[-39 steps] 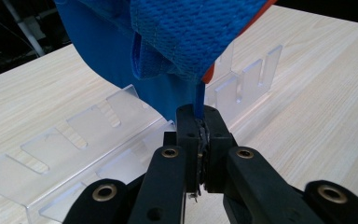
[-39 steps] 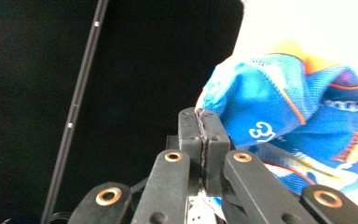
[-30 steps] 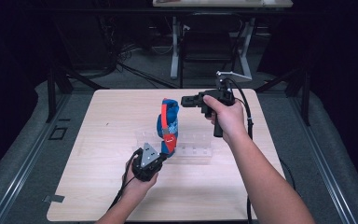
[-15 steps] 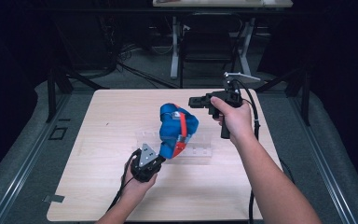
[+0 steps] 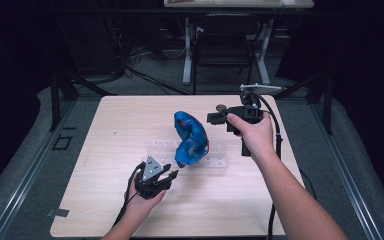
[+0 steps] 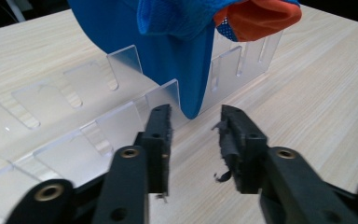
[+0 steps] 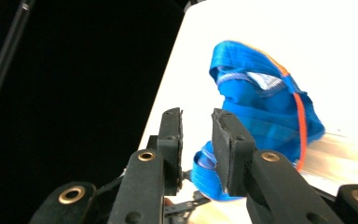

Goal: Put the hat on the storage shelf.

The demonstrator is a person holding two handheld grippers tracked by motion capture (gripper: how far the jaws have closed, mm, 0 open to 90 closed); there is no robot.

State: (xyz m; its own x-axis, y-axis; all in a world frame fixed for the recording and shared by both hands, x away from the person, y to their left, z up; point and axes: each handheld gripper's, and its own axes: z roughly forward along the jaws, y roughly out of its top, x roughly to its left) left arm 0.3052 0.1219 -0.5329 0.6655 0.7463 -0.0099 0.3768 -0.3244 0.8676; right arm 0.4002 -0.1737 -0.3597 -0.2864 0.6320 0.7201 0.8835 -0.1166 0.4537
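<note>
1. Pale wooden table (image 5: 110, 200) on dark carpet, with a clear plastic rack (image 5: 215, 161) lying across its middle.
2. Blue cap (image 5: 190, 137) standing curled in the rack, its brim tip (image 6: 193, 100) down at the rack's near wall.
3. Left gripper (image 5: 172, 175): jaws just opened, apart and empty, just short of the brim.
4. Right gripper (image 5: 212, 118): raised beside the cap, jaws just opened, nothing between them.

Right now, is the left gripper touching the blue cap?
Apart. In the left gripper view, the left gripper has just opened, and bare table shows between its jaws and the brim tip of the blue cap, which leans in the clear rack.
</note>
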